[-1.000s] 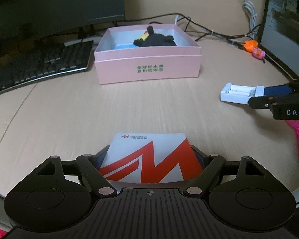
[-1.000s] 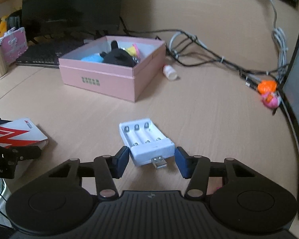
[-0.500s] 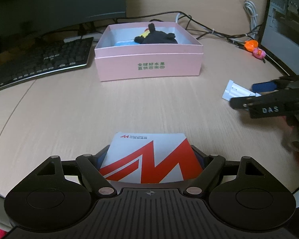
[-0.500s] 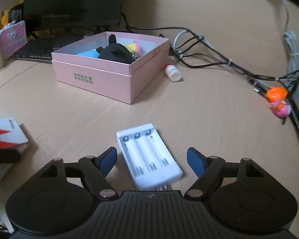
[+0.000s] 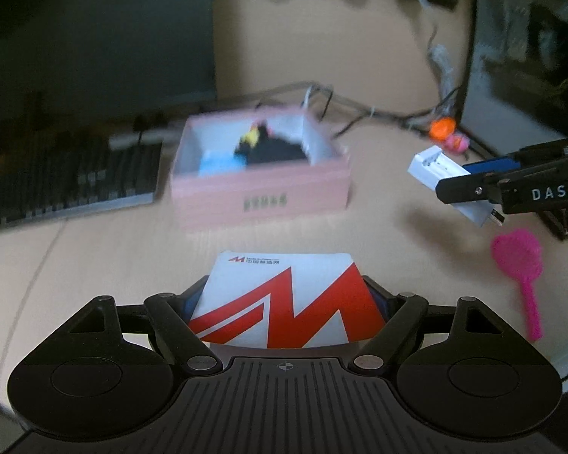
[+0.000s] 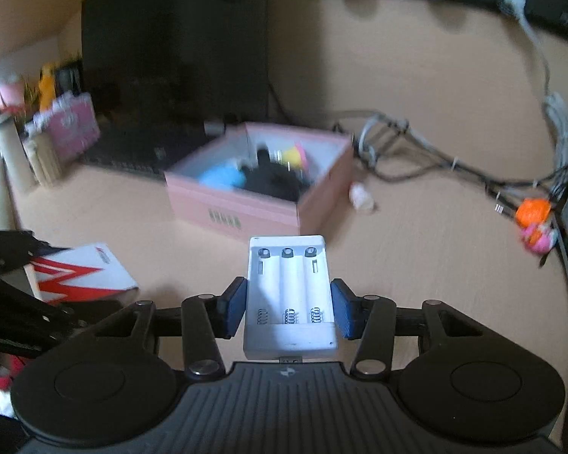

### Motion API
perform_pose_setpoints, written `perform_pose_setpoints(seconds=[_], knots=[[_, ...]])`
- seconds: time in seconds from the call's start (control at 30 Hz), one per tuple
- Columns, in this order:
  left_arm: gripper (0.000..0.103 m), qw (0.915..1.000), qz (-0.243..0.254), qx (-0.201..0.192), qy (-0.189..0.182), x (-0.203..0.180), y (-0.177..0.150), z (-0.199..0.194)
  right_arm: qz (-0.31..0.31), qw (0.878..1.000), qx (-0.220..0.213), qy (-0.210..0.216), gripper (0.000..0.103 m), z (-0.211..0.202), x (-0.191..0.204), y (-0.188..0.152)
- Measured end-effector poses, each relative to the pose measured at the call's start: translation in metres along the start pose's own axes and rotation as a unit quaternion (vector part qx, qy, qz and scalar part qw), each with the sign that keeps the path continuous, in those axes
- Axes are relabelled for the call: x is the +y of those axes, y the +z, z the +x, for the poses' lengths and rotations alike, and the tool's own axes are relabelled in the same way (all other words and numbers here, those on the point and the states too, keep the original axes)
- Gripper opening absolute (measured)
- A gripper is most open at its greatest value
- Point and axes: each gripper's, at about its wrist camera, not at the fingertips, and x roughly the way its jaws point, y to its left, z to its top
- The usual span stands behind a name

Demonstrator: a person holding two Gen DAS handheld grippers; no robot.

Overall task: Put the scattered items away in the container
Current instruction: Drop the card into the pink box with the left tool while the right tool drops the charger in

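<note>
carry step | left gripper [image 5: 284, 302] jaws clamped on red-white packet [image 5: 284, 302] | right gripper [image 6: 289, 304] jaws just closed onto battery charger [image 6: 288, 291] | both best kept level and lowered inside pink box [image 6: 246, 208], upper middle

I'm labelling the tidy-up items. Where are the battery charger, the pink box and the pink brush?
battery charger [image 6: 289, 295]: right wrist view, middle slot.
pink box [image 5: 261, 193]: left wrist view, front wall.
pink brush [image 5: 517, 255]: left wrist view, bristle head.

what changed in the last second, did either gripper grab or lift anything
The right gripper opened wide around the white battery charger, then its jaws closed onto the charger's sides and lifted it off the desk. The left gripper, already clamped on the red and white card pack, raised it too. The pink box, pink brush and keyboard stayed put.
</note>
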Motion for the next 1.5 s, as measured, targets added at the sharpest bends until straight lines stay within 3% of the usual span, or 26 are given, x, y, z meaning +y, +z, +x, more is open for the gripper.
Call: perform_pose_setpoints(seconds=[0.2,0.4,0.57,0.73,0.77,0.93,1.2,1.5], knots=[[0.084,0.9977,0.013,-0.065,-0.013,0.019,0.048,-0.005,0.025,0.997,-0.072,-0.016,0.047,-0.039,0.007,0.033],[0.085,0.9940,0.019,-0.106,-0.014,0.037,0.095,0.025,0.033,0.990,-0.133,-0.043,0.047,-0.061,0.009,0.062],[0.084,0.9935,0.028,-0.111,0.001,0.046,0.121,0.072,0.033,0.988,-0.144,-0.056,0.047,-0.063,0.007,0.073],[0.087,0.9925,-0.003,-0.122,0.010,0.060,0.139,0.130,0.035,0.989,-0.129,-0.069,0.047,-0.051,0.004,0.075],[0.095,0.9936,-0.005,-0.113,0.005,0.062,0.139,0.142,0.037,0.989,-0.123,-0.071,0.047,-0.047,0.003,0.075],[0.096,0.9975,0.011,-0.070,0.005,0.055,0.110,0.159,0.030,0.992,-0.097,-0.075,0.047,-0.026,-0.002,0.072],[0.100,0.9982,-0.060,-0.003,0.010,0.066,0.056,0.109,0.028,0.998,-0.054,-0.029,0.047,0.039,-0.010,0.085],[0.102,0.9916,-0.118,0.046,0.027,0.068,0.024,0.055,0.012,0.999,-0.038,0.037,0.047,0.162,0.006,0.148]])
